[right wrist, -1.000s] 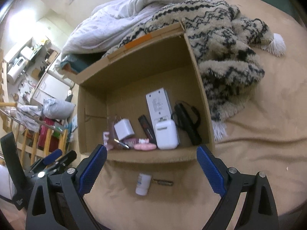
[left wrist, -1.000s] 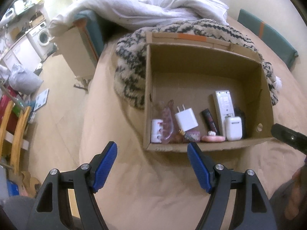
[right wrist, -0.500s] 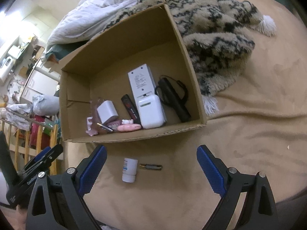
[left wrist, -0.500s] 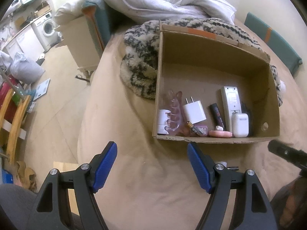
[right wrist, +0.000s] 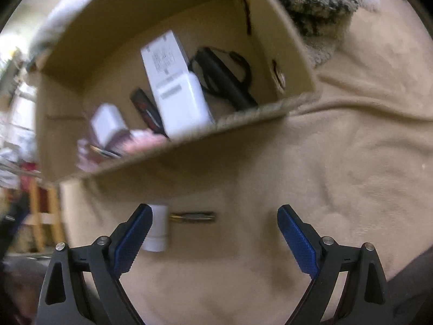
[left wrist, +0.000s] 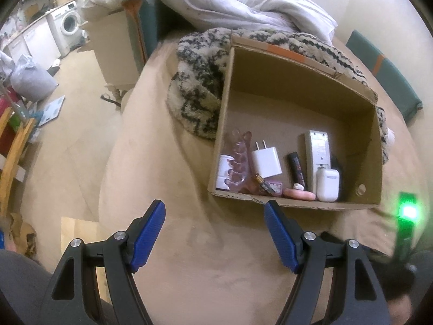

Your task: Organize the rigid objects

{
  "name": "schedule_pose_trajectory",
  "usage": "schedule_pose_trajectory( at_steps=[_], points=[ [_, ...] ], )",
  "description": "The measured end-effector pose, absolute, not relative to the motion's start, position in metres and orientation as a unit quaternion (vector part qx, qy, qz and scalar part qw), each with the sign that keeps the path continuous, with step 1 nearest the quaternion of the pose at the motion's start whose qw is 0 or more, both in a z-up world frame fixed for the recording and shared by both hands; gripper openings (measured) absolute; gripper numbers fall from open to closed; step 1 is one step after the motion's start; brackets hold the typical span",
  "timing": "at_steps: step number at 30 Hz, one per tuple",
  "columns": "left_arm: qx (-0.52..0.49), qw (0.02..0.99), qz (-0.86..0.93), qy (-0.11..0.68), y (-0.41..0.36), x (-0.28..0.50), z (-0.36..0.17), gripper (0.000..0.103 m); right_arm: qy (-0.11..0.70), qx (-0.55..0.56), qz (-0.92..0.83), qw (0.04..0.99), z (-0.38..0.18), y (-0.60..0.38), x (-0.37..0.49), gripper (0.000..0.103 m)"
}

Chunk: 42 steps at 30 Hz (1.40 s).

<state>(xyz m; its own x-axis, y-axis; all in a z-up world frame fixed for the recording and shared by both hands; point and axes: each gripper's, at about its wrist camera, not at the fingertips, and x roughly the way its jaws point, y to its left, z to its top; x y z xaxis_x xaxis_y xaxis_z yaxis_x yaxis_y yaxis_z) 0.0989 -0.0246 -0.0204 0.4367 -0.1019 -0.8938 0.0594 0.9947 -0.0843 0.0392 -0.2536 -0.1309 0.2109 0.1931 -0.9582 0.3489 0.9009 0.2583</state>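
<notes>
The cardboard box point(left wrist: 297, 103) sits open on the tan bed cover point(left wrist: 167, 178), its far side against a black-and-cream knitted blanket point(left wrist: 197, 81). Along the box's near wall lie, left to right, a pink toe separator point(left wrist: 239, 159), a white plug charger point(left wrist: 266, 159), a small black tube with red print point(left wrist: 297, 168), a white remote point(left wrist: 318, 151) and a white earbud case point(left wrist: 328, 184) resting at the remote's near end; a pink flat piece point(left wrist: 299, 194) lies against the near wall. In the right wrist view a black strapped device point(right wrist: 224, 78) lies to the right of the remote. Outside the box, on the cover just near of its front wall, a small white bottle point(right wrist: 157, 227) lies beside a thin metallic stick point(right wrist: 193, 217), blurred. The right tongs point(right wrist: 212, 233) are spread wide with nothing between them, low over the cover, the left finger overlapping the bottle and the stick between the fingers. The left tongs point(left wrist: 215, 233) are likewise spread and hold nothing, near of the box's left corner. A white duvet point(left wrist: 243, 5) is heaped behind.
</notes>
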Motion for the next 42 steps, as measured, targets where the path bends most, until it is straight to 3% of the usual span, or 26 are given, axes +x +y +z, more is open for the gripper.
schedule_pose_trajectory(
  at_steps=[13,15,17,24,32,42],
  points=[
    [-0.038,0.842,-0.060,0.534,-0.021,0.096,-0.018,0.073,0.642,0.069,-0.060,0.761,-0.148,-0.193,0.054,0.087],
    [-0.043,0.841,-0.058,0.536,-0.020,0.097,-0.018,0.073,0.635,0.057,-0.058,0.769,-0.144,-0.191,0.053,0.062],
    [-0.043,0.840,-0.058,0.538,-0.020,0.097,-0.020,0.073,0.631,0.049,-0.055,0.772,-0.139,-0.190,0.054,0.045],
    [-0.024,0.841,-0.055,0.538,-0.025,0.095,-0.023,0.073,0.629,0.079,-0.035,0.772,-0.122,-0.207,0.053,0.045],
    [-0.017,0.831,-0.061,0.553,-0.030,0.097,-0.033,0.073,0.597,0.072,0.012,0.799,-0.062,-0.228,0.040,0.045],
    [0.057,0.803,-0.119,0.582,-0.086,0.091,-0.056,0.073,0.590,0.175,-0.003,0.788,-0.072,-0.273,0.018,0.045]
  ],
)
